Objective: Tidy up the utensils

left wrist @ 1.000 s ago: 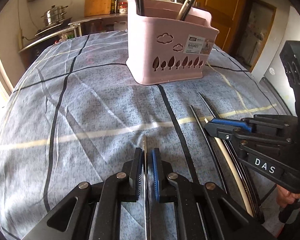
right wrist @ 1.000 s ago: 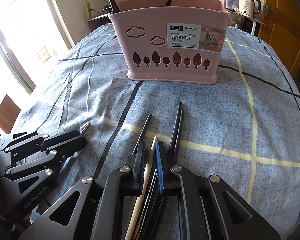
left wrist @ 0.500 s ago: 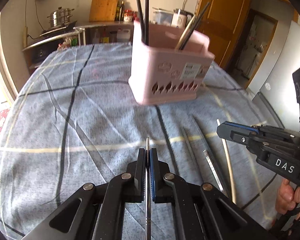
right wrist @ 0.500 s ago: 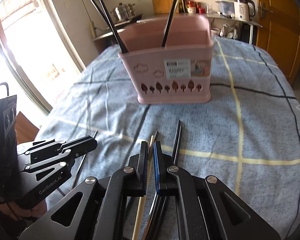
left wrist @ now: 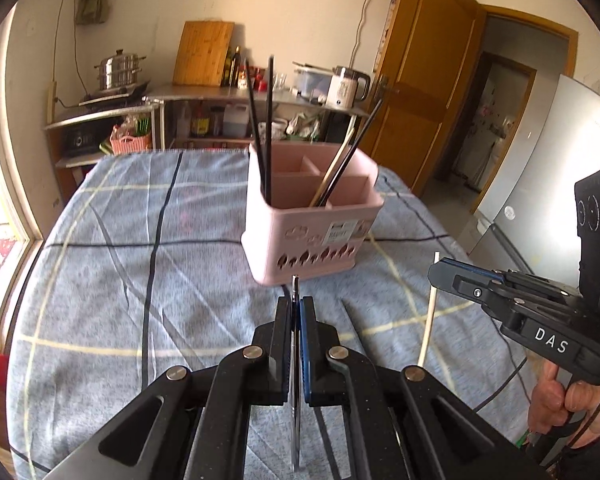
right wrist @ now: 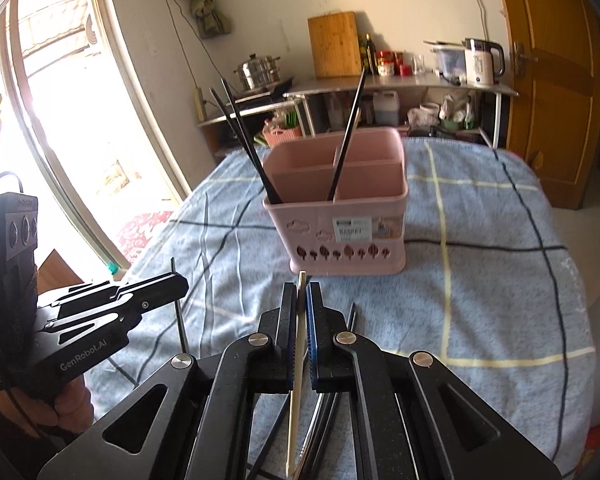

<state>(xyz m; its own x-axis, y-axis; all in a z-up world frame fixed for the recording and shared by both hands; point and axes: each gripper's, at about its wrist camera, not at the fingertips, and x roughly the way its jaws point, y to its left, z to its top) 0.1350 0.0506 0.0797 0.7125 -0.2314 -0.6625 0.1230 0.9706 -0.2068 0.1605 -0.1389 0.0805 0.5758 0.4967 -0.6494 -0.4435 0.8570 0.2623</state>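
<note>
L gripper [left wrist: 296, 312]: black 2-finger tool w/ blue pad, jaws pinched tight on a thin silver metal chopstick [left wrist: 295, 400], tip poking out just past fingertips, rest running back under the body. Raised off the cloth, aimed down toward the basket.

R gripper [right wrist: 300, 300]: same black build, jaws clamped narrow on a pale wooden chopstick [right wrist: 296, 380], tip sticking up just ahead of the fingers, tail hanging down below the frame. Also clear of the cloth.

Pink plastic divided chopstick basket [left wrist: 312, 240] w/ cloud + tree cut-outs and a white label: upright near table centre, well ahead of both grippers. 2 black chopsticks [left wrist: 260, 128] leaning in its left compartment; 1 pale + 1 black chopstick [left wrist: 348, 160] slanted in the front right one.

Blue-grey checked tablecloth [left wrist: 140, 240] w/ dark and cream lines covering the table. Several dark chopsticks [right wrist: 353, 316] left lying on cloth below the R gripper, partly hidden by it; exact count unclear.

Person's hand [left wrist: 556, 400] gripping R tool handle at frame edge.

Background: wooden cutting board [left wrist: 204, 52], steel stacked pot [left wrist: 120, 70], white electric kettle [left wrist: 346, 88] on a shelf by the wall.
</note>
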